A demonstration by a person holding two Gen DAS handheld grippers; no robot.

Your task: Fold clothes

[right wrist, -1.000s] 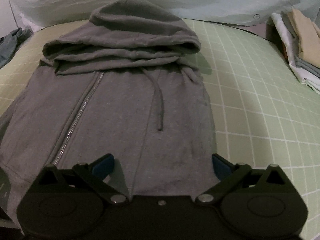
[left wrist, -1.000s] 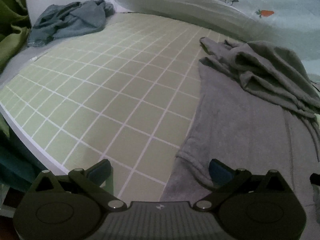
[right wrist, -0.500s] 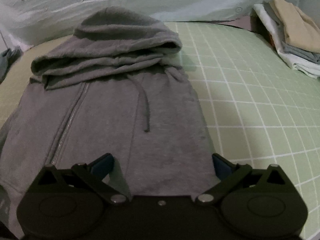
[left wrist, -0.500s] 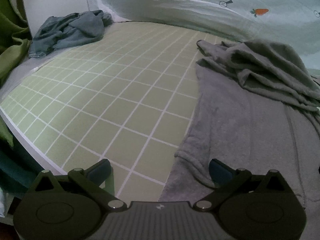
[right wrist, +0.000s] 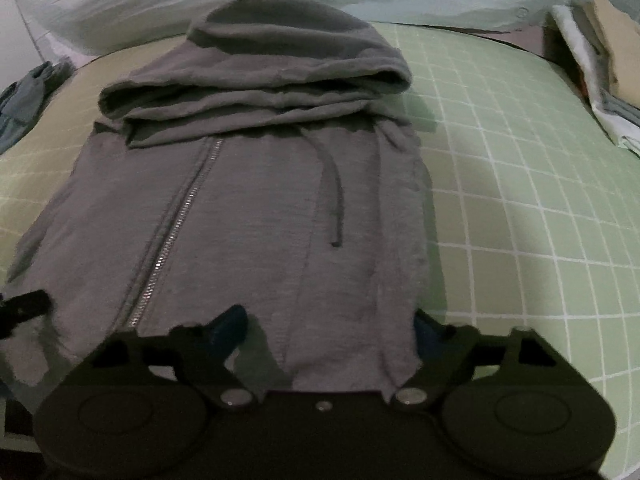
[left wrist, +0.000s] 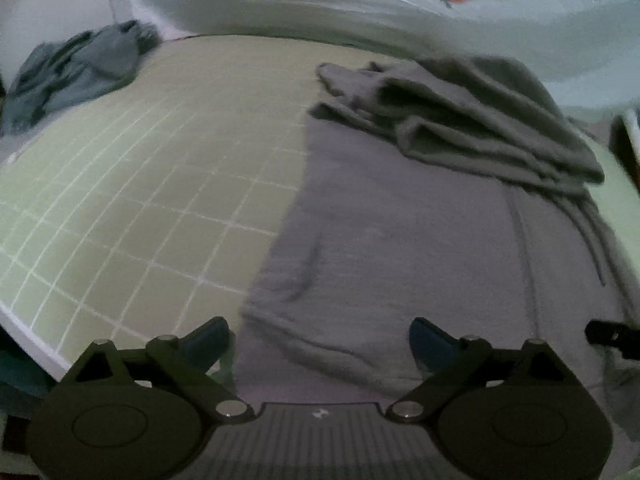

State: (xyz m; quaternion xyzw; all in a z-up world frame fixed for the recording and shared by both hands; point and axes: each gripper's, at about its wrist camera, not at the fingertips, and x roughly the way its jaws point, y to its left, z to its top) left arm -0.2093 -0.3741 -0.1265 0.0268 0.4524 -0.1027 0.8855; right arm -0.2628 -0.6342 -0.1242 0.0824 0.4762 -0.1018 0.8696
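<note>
One green grid mat point(right wrist: 520, 184) (bed) — grey hoodie point(right wrist: 256, 208), wall behind

1 grey zip hoodie point(right wrist: 248, 208) with 1 drawstring point(right wrist: 334, 196) showing; 1 crumpled blue-grey garment point(left wrist: 68, 76); 1 stack of folded clothes point(right wrist: 600, 64); 1 green grid mat point(left wrist: 132, 184); 2 grippers, left gripper point(left wrist: 320, 340) and right gripper point(right wrist: 328, 328).

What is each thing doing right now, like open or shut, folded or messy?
left hand-held gripper: open, over the hoodie's near edge
right hand-held gripper: open, over the hoodie's hem
grey hoodie: flat, sleeves tucked in
hood: folded down
zipper: shut
drawstring: loose
blue-grey garment: crumpled
stack of clothes: folded
</note>
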